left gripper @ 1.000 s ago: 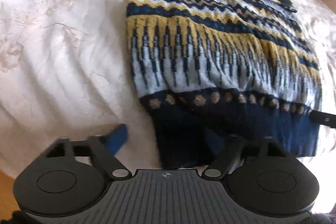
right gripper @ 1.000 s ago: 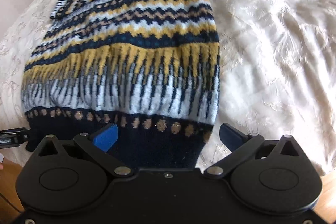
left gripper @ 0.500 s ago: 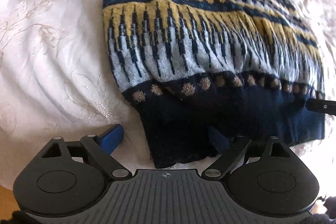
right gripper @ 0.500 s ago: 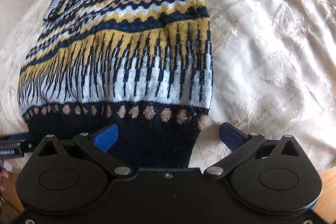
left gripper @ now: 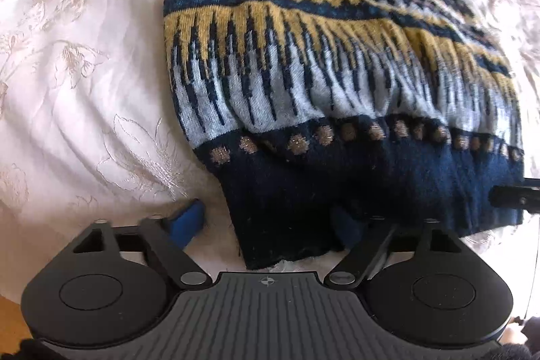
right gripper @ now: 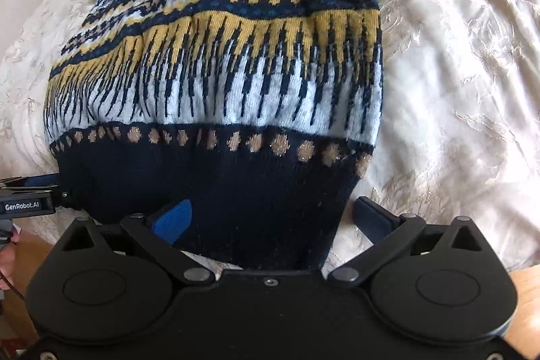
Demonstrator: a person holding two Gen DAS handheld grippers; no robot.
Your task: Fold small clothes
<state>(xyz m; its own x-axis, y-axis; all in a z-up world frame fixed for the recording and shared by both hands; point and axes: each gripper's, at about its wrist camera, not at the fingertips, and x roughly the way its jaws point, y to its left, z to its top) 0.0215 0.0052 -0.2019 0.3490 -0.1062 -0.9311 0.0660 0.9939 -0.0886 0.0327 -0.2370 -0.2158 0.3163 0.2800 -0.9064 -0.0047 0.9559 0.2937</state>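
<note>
Left wrist view: a knitted sweater [left gripper: 337,63] lies flat on a bed under a cream embroidered bedspread [left gripper: 84,73]. It carries zigzag bands of navy, mustard and pale blue, a row of tan dots below them, and a plain navy hem nearest the camera. The left hand-held gripper [left gripper: 270,225] straddles the hem's left corner; its jaws have just been closing yet stand partly apart, one blue pad on bare bedspread left of the sweater, the other dark against the hem, and no pad presses the cloth. The tip of the other gripper shows at the sweater's right hem edge.

Right wrist view: the same sweater [right gripper: 219,73] fills the middle, a folded sleeve lying at its far left. The right hand-held gripper [right gripper: 270,218] stands wide across the hem's right corner, one blue pad over the navy band, the other on bedspread [right gripper: 455,56] just right of the sweater. The left tool, lettered GenRobot.AI, sits at the sweater's left hem edge, and wood floor [right gripper: 526,285] shows beyond the bed's edge.
</note>
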